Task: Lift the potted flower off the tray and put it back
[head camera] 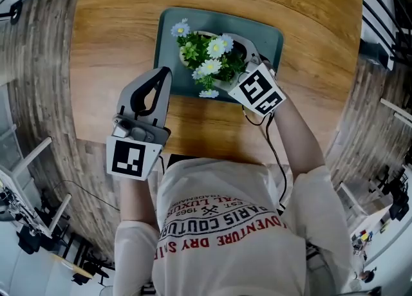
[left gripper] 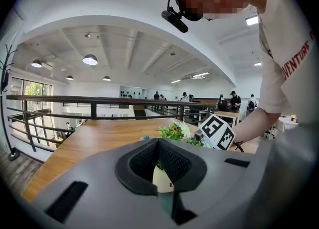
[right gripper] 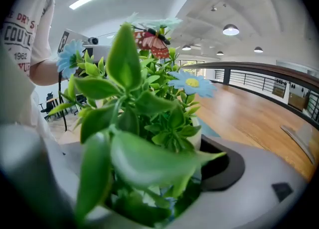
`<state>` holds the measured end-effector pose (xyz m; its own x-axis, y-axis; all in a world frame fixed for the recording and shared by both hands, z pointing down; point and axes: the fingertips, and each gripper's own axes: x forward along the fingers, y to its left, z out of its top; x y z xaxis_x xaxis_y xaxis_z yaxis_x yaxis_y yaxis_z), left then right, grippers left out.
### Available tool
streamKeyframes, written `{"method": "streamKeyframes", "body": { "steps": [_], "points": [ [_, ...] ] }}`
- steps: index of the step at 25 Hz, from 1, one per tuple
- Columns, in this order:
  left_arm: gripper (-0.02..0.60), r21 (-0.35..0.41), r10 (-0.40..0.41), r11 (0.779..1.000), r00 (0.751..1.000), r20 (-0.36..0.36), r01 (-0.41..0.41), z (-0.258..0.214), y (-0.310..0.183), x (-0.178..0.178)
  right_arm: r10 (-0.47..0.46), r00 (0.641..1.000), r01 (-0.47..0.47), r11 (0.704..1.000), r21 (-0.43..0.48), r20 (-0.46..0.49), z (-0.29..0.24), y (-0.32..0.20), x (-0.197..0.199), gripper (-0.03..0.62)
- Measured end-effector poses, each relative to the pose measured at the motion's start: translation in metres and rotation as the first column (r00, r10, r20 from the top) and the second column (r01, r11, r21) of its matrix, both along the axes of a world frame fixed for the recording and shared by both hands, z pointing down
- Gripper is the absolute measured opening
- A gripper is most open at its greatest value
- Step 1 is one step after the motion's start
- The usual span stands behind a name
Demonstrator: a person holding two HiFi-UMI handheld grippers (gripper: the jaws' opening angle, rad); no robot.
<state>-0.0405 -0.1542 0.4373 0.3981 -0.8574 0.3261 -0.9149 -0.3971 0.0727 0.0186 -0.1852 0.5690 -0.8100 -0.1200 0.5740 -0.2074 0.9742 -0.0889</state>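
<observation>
Head view: potted flower (head camera: 209, 56) stands on tray (head camera: 267, 34), between the right gripper's (head camera: 237, 53) jaws, which are spread wide and not squeezing. Left gripper (head camera: 162, 77) is closed and empty, with the pot just ahead-right of its tips. Can't tell whether the lift is pending or finished.

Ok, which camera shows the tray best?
The head view: the tray lies nearly whole under the flowers on the table. The right gripper view shows only a teal sliver behind the flowers; the left gripper view little, if any.
</observation>
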Motion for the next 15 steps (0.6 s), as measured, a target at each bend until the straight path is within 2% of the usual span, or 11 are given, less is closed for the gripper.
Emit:
{"method": "streamKeyframes", "body": {
  "steps": [7,11,15],
  "points": [
    [0.012,0.010,0.046,0.999,0.999,-0.010,-0.046,-0.010,0.007,-0.006,0.149,0.988,-0.150,0.988,0.025,0.043,-0.028,-0.007,0.007,0.474],
    [0.012,0.046,0.093,0.995,0.996,-0.012,-0.092,-0.030,0.007,-0.003,0.254,0.964,-0.259,0.964,0.063,0.076,-0.065,-0.014,0.020,0.474],
    [0.012,0.098,0.139,0.986,0.990,-0.002,-0.138,-0.056,0.006,-0.011,0.350,0.930,-0.362,0.924,0.122,0.109,-0.108,-0.021,0.028,0.474]
  ]
}}
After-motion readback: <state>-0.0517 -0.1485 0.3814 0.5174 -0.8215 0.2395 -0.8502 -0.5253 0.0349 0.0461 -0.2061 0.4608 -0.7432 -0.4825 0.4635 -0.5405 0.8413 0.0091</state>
